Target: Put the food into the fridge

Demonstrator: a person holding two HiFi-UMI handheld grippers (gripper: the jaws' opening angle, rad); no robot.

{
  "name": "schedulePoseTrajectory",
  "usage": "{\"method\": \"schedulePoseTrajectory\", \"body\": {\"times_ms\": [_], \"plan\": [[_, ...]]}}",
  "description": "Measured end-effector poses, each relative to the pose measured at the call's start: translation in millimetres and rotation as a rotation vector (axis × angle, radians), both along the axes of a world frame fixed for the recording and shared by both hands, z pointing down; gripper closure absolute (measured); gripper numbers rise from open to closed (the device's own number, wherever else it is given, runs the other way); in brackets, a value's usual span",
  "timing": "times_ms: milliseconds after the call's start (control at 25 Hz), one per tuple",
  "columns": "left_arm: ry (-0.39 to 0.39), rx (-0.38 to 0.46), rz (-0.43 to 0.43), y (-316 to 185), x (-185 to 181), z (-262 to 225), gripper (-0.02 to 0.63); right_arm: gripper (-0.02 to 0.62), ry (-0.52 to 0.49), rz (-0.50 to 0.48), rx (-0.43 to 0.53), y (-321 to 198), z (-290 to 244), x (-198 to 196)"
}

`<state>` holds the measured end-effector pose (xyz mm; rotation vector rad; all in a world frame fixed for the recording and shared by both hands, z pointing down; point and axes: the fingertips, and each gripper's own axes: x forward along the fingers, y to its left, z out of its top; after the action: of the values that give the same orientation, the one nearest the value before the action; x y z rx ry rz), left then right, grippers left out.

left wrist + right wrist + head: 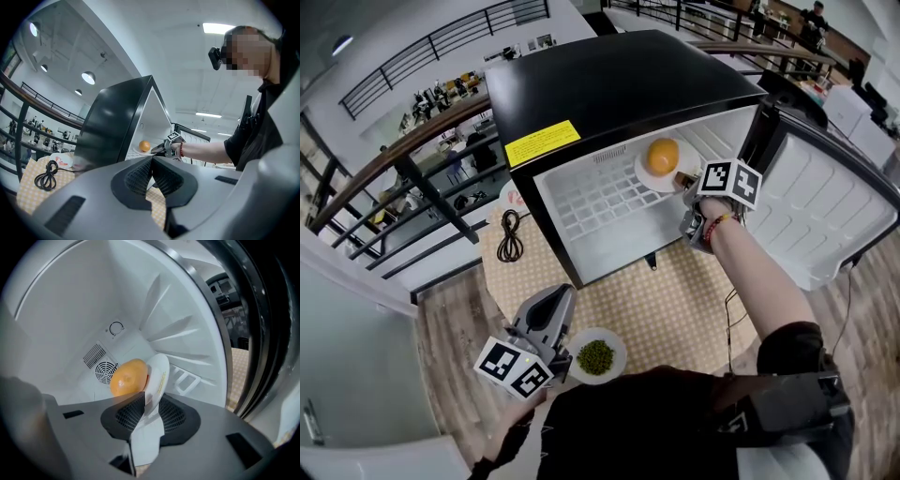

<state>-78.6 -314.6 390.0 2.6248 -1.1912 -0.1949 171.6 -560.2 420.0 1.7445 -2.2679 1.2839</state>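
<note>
Right gripper [149, 404] at the plate [161, 366] inside the fridge [619, 84].
Stood a little parted around the plate's rim without pinching; orange [127, 377] on it. Held left gripper [152, 161] shut, empty, in front of the fridge beside the peas dish [619, 366].

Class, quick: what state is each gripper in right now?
Left gripper: shut, holding nothing.
Right gripper: open, with the rim of the plate between its jaws, not clamped.

Right gripper view: orange [126, 378] underside and plate [158, 373] lower rim hidden by right claw [151, 404] — head view: yellow label [543, 142] print too small to read.
</note>
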Motion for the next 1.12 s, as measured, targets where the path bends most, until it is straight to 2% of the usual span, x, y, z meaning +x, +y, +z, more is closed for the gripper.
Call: {"method": "schedulePoseTrajectory", "body": {"times_ms": [440, 1120], "plan": [[0.006, 0.001, -0.006, 1, -5, 1, 0.595, 0.486, 0.103, -0.019, 0.016, -1, 0, 0], [0.024, -0.009, -0.022, 5, -19, 5, 0.595, 0.469, 0.186, -0.054, 0.006, -4, 1, -10]]}}
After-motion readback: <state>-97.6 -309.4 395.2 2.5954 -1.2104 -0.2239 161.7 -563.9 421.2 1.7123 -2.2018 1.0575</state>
